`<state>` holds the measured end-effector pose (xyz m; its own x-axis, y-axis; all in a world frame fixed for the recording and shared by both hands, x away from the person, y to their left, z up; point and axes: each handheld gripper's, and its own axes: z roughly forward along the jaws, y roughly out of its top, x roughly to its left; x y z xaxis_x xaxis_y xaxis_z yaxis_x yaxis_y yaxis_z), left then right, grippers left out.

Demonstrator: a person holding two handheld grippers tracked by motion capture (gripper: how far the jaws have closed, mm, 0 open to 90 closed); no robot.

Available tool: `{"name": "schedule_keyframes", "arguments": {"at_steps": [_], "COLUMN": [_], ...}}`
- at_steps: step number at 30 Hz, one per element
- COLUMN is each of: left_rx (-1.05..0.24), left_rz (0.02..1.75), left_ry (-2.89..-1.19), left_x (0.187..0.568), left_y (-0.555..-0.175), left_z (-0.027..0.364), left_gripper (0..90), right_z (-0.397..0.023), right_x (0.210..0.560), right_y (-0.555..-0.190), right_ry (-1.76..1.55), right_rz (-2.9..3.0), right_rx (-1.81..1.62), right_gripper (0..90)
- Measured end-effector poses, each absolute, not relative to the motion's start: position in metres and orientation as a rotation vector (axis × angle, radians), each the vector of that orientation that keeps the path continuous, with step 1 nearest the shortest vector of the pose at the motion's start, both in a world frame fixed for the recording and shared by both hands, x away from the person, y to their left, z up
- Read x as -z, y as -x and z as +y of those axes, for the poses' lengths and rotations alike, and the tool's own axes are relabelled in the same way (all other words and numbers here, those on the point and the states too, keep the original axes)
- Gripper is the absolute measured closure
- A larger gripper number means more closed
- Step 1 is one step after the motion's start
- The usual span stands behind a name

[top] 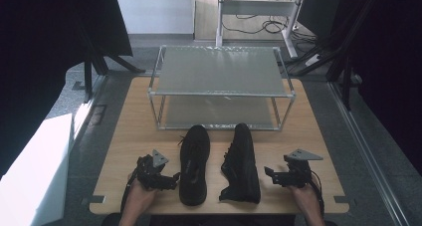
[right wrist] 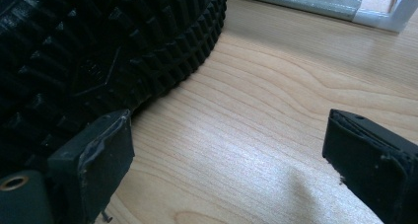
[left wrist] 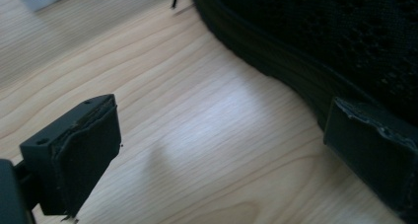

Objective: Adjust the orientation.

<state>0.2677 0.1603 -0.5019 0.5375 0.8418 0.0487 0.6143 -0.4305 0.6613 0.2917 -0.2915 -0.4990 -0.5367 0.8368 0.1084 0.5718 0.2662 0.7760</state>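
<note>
Near the tabletop's [top: 124, 136] front edge, your left gripper [top: 171, 178] and right gripper [top: 268, 173], jaws apart, flank the shoes: left shoe [top: 194, 164], right shoe [top: 242, 164]; next, close on each.

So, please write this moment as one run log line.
left hand-held gripper open | right hand-held gripper open | left shoe upright | right shoe on side

My light wooden tabletop [top: 124, 136] carries a two-tier metal-framed rack with grey shelves [top: 219, 71] at its far side. Two black mesh sneakers lie before it: left one [top: 194, 164] upright, right one [top: 242, 164] tipped on its side.
</note>
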Motion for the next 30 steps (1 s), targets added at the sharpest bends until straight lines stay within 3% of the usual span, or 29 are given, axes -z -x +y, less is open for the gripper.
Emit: {"name": "schedule_keyframes", "arguments": {"at_steps": [7, 16, 30], "left_rx": [-0.493, -0.510, -0.511], "left_rz": [1.136, 1.174, 1.195], "left_ry": [-2.205, -2.139, -2.141], "left_x": [0.504, 0.500, 0.503], "left_y": [-0.268, -0.269, -0.272], "left_z": [0.147, 0.162, 0.165], "left_gripper": [0.0, 0.0, 0.0], "right_z": [-0.295, -0.299, -0.281], "right_x": [0.499, 0.495, 0.458], "right_y": [-0.293, -0.293, -0.287], "right_ry": [-1.302, -1.307, -1.233], "right_rz": [2.210, 2.178, 2.173], "right_rx": [-1.150, -1.174, -1.255], "right_gripper": [5.4, 2.8, 0.0]}}
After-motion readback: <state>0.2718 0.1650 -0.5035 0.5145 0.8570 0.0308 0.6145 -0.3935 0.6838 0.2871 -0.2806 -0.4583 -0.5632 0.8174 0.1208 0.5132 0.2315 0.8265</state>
